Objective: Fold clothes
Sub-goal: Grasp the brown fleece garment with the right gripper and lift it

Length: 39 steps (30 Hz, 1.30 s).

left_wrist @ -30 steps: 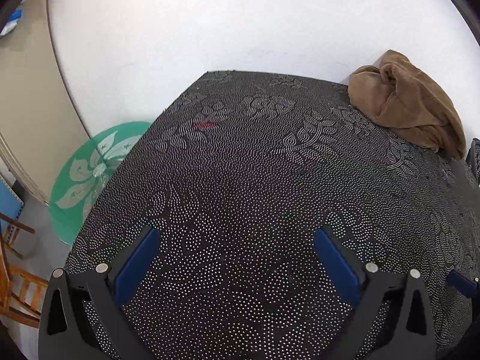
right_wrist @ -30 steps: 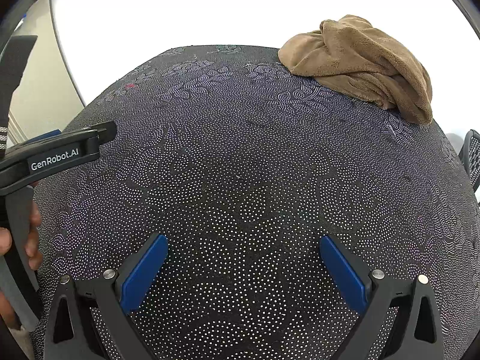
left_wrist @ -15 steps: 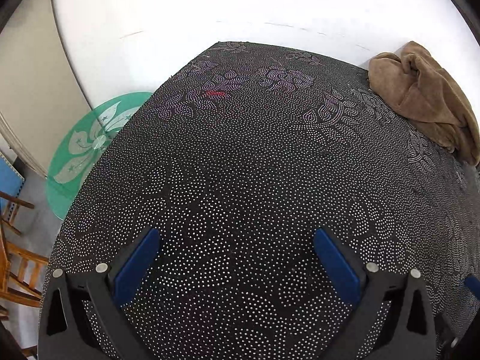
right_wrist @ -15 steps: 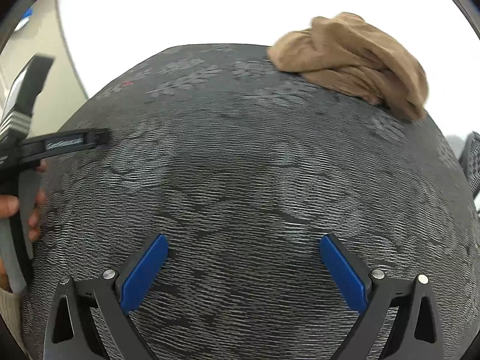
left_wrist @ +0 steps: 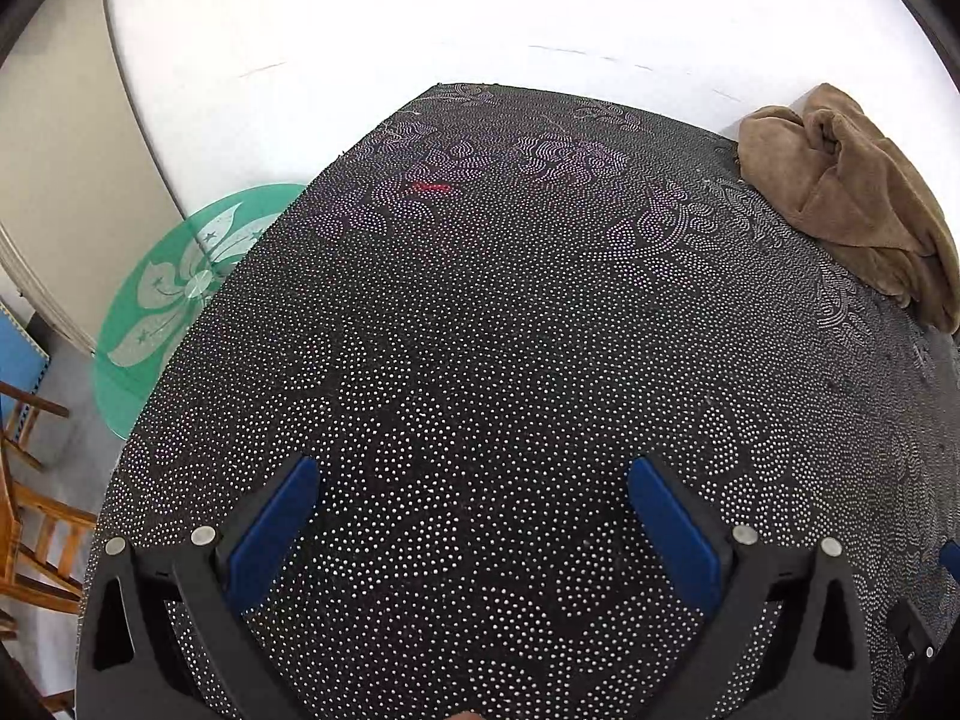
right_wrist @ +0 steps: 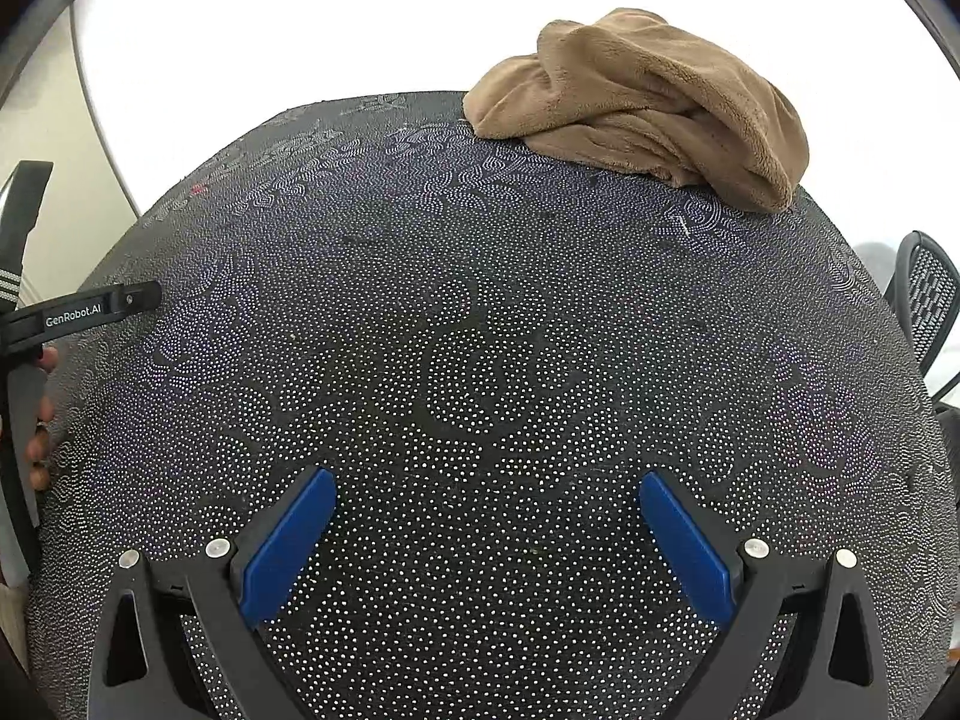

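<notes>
Green glass disc (left_wrist: 180, 294) beside white table (left_wrist: 420, 12); wooden chair (left_wrist: 30, 516); mesh chair (right_wrist: 927, 294).

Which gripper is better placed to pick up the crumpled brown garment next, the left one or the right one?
Probably the right gripper: the brown garment lies ahead of its open jaws. For the left gripper it sits far to the right.

- The far edge of the black dotted cloth (right_wrist: 480, 360) is covered at the right by the brown garment (right_wrist: 648, 102).
- A mesh chair (right_wrist: 927, 300) is cut off at the right edge.
- A wooden chair (left_wrist: 30, 516) is cropped at the left.
</notes>
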Each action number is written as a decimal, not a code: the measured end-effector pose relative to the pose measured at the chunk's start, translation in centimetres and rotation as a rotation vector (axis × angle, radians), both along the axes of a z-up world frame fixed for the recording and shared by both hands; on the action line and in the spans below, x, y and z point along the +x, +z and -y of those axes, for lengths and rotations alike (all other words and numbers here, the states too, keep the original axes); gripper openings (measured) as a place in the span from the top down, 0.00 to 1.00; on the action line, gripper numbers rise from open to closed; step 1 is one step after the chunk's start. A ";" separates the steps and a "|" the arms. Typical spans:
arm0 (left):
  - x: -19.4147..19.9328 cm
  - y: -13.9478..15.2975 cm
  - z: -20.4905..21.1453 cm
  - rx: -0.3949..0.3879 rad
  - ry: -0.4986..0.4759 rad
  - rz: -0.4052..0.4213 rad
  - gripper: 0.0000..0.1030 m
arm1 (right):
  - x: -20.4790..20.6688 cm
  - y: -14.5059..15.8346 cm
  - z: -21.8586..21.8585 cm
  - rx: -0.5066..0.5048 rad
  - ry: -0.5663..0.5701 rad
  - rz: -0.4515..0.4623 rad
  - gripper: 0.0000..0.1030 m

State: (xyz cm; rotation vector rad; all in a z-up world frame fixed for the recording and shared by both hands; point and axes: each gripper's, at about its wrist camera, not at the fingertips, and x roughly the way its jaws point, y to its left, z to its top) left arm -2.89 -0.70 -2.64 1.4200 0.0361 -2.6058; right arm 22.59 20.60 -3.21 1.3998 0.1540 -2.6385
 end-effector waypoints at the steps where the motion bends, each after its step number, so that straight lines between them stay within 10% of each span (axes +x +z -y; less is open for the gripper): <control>1: 0.0 0.0 -0.1 0.001 0.000 -0.002 0.00 | -0.1 -0.1 -0.1 0.000 0.000 0.000 0.00; 13: 0.1 0.0 -0.3 0.013 0.000 -0.012 0.00 | -0.7 0.3 -1.3 -0.033 0.024 -0.001 0.00; 27: 0.2 0.0 -0.3 0.025 0.004 -0.014 0.00 | -14.1 5.9 -9.5 0.063 -0.091 -0.354 0.00; 39: 0.3 0.1 -0.2 0.030 0.006 -0.013 0.00 | -22.7 5.2 -11.0 0.203 -0.173 -0.411 0.02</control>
